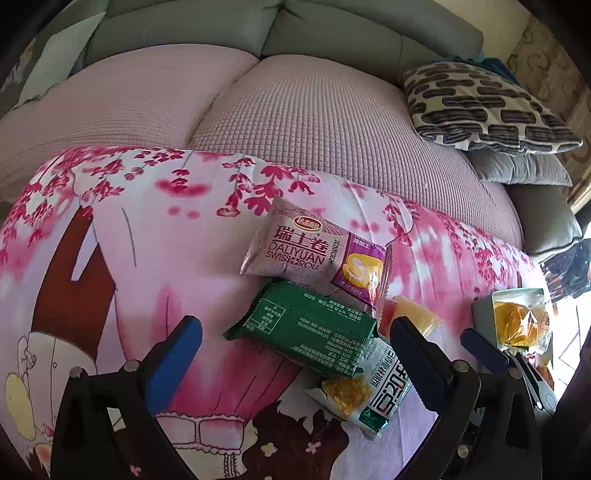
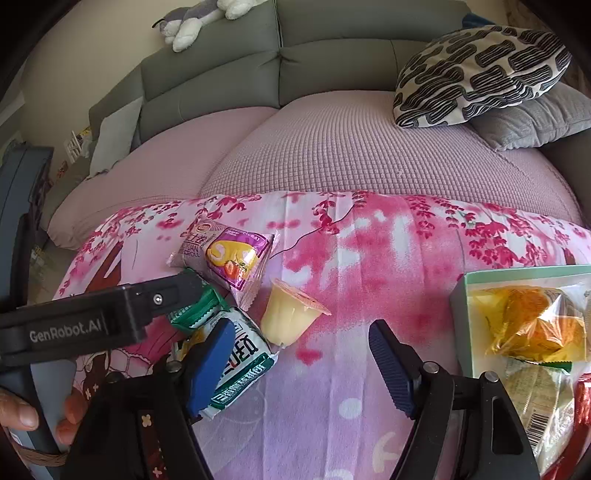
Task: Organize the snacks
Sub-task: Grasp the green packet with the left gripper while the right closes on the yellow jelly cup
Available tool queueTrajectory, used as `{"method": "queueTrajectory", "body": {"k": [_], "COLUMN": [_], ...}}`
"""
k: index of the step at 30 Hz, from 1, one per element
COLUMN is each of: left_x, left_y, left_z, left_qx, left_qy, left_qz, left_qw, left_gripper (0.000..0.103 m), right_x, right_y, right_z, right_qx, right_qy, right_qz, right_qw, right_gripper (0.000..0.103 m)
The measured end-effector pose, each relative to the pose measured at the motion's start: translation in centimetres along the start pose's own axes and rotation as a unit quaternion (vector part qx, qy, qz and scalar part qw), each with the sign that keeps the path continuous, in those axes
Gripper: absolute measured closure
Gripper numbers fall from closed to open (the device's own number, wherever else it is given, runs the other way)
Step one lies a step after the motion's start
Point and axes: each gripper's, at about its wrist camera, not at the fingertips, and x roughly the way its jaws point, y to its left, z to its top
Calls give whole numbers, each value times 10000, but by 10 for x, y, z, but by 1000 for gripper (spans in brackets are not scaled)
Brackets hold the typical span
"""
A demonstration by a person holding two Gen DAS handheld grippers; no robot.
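Note:
Snacks lie on a pink floral blanket [image 1: 177, 258]: a purple Swiss roll packet [image 1: 314, 251], a green packet [image 1: 303, 328], a white-green packet [image 1: 365, 391] and a yellow jelly cup [image 1: 413, 317]. My left gripper [image 1: 295, 354] is open, its jaws either side of the green packet, just above it. In the right wrist view my right gripper [image 2: 303, 350] is open, just in front of the jelly cup [image 2: 290, 317], with the white-green packet [image 2: 240, 365] by its left finger. A pale green box [image 2: 460, 295] at the right holds wrapped snacks [image 2: 532, 325].
The blanket lies on a pink-covered sofa [image 1: 314, 110] with grey back cushions. A patterned pillow [image 2: 480, 74] sits on a grey pillow at the back right. A plush toy [image 2: 199, 18] rests on the sofa back. The left gripper body [image 2: 92, 321] crosses the right view.

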Motion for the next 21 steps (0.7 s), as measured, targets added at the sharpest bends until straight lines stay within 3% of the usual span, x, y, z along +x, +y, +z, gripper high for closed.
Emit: {"method": "queueTrajectory", "body": {"k": [5, 10, 12, 15, 21], "left_x": [24, 29, 28, 26, 19], "left_y": [-4, 1, 3, 5, 12], "left_z": [3, 5, 5, 6, 0], "left_qx": [131, 38, 11, -44, -185], "left_qy": [251, 141, 92, 33, -84], "left_qz": [57, 14, 18, 9, -81], "left_qw": [9996, 9999, 10000, 10000, 9998], "left_gripper": [1, 3, 7, 24, 32], "right_x": [15, 24, 26, 26, 21], "right_y": [-2, -3, -4, -4, -7], "right_z": [2, 5, 6, 5, 3], "right_qx": [28, 74, 104, 162, 221], "right_qy": [96, 113, 122, 115, 76], "right_qz": [30, 94, 147, 224, 313], "right_qw": [9999, 9999, 9998, 9996, 9992], "right_gripper": [35, 41, 47, 52, 54]}}
